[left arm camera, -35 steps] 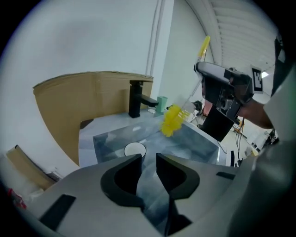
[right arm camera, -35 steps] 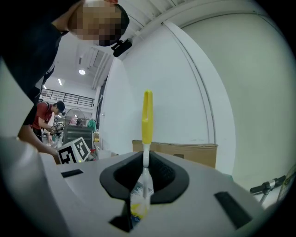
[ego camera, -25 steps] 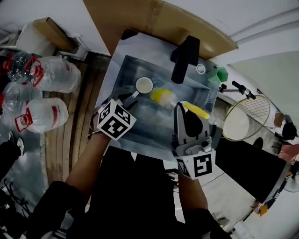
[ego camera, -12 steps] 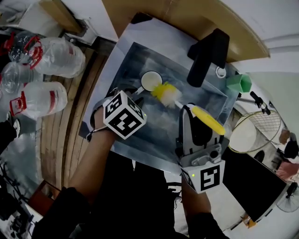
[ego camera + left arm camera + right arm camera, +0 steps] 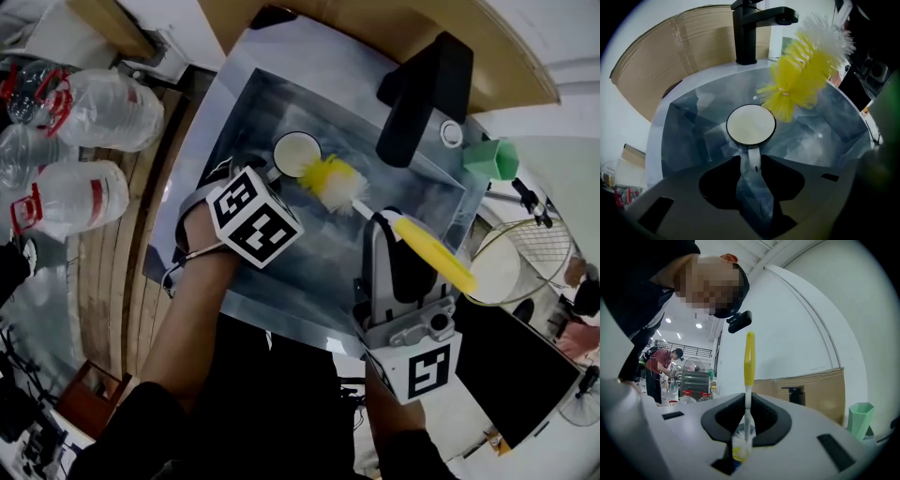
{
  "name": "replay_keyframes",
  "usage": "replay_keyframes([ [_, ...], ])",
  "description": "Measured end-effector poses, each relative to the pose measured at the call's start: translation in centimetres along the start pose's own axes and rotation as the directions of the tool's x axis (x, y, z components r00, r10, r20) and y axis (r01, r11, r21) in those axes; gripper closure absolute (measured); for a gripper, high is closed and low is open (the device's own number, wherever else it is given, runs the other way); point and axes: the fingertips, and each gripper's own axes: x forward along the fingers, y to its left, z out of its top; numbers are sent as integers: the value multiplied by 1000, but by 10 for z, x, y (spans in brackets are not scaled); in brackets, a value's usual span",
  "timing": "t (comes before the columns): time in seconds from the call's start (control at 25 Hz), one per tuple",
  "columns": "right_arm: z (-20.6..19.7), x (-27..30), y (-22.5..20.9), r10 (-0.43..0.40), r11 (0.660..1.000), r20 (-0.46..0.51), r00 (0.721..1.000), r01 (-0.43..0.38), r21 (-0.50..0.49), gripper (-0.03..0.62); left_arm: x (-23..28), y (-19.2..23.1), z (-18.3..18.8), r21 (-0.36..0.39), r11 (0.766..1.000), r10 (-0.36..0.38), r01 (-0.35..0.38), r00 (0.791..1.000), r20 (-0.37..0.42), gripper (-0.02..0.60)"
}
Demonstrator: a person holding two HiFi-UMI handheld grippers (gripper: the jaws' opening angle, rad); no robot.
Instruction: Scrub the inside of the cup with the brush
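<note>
Overhead, the left cube (image 5: 255,217) seemingly covers part of the cup (image 5: 297,153) handle.

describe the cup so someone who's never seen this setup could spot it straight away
Find the metal sink under the black faucet. On its floor stands a small round cup, open mouth up. It is white inside with a thin dark rim and a loop handle, unlike the fluffy yellow-and-white bottle brush head right beside it.
</note>
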Motion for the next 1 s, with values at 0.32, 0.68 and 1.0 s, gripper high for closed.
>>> replay_keyframes([
  [0.32, 17, 9, -2, -8, 1000, 49, 999, 8, -14, 543, 14, -7, -5, -36, 999, -24, 25, 1000, 12, 495],
  [0.68, 17, 19, 8, 22, 999, 40, 999, -21, -25, 545, 9, -25, -5, -38, 995, -87, 90, 994, 63, 502],
  [1.0, -5, 42, 26, 91, 995, -10, 996, -91, -27, 545, 12, -41, -3, -6, 991, -130, 131, 987, 89, 502],
])
